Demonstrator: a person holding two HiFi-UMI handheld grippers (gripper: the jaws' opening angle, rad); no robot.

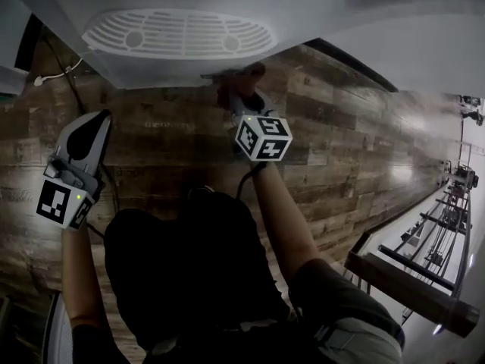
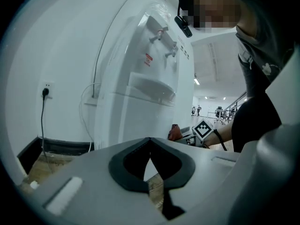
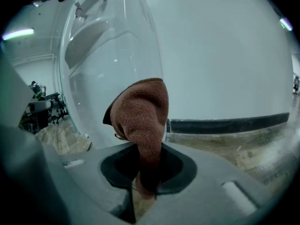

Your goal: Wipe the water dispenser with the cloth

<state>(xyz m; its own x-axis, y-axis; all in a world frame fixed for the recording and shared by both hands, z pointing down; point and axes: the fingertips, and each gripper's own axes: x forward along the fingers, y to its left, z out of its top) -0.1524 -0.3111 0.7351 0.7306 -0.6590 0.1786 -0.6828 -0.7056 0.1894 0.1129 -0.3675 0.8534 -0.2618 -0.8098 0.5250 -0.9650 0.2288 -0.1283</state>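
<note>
One cloth (image 3: 140, 116), pinched in right hand-held gripper (image 3: 146, 171), held low against dispenser (image 3: 108, 69). Left hand-held gripper (image 2: 150, 146) pressed together, empty, well aside. Could have slipped from that narrow pinch under hard rubbing.

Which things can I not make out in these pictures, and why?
1. Right gripper view: whether the cloth touches the water dispenser; the cloth itself covers that spot.
2. Left gripper view: the red label is too small to read.
3. Left gripper view: the dispenser's base is hidden behind the left gripper.
</note>
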